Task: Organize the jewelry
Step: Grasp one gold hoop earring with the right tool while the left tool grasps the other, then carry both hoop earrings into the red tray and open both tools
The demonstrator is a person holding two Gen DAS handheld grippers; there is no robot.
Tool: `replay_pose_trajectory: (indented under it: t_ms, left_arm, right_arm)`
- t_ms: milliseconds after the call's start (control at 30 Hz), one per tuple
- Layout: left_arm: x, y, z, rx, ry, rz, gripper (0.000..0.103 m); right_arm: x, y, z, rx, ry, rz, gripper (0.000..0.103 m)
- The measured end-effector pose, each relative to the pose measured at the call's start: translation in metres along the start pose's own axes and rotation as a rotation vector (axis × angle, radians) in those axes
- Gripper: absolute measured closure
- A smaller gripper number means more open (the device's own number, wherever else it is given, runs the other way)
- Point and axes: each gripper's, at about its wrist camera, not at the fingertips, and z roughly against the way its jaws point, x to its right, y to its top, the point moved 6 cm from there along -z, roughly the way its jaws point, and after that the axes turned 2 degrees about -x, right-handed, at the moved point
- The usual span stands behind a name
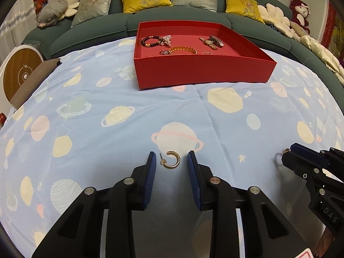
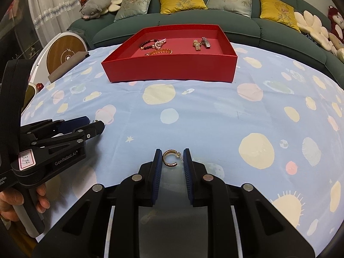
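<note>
Two gold half-hoop earrings lie on the planet-print blue cloth. One earring (image 1: 171, 160) lies between the open fingers of my left gripper (image 1: 171, 158), untouched. The other earring (image 2: 171, 158) lies between the open fingers of my right gripper (image 2: 172, 155), its post close to the right pad. The right gripper (image 1: 301, 157) also shows at the right of the left wrist view, and the left gripper (image 2: 92, 124) at the left of the right wrist view. A red tray (image 1: 193, 71) (image 2: 172, 71) farther back holds bracelets, a watch, rings and a pearl piece.
A green sofa (image 1: 107, 21) with yellow and grey cushions and plush toys runs behind the table. A round wooden-faced device (image 1: 19, 75) and a brown flat box (image 1: 36, 77) stand at the left edge. The cloth (image 1: 150, 111) lies between grippers and tray.
</note>
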Motion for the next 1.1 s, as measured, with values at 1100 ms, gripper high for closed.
replay_pose_trajectory:
  t_ms: [1100]
  left_arm:
    - [-0.006, 0.092, 0.088, 0.159, -0.101, 0.076, 0.087]
  right_arm:
    - [-0.014, 0.087, 0.050, 0.145, 0.047, -0.018, 0.084]
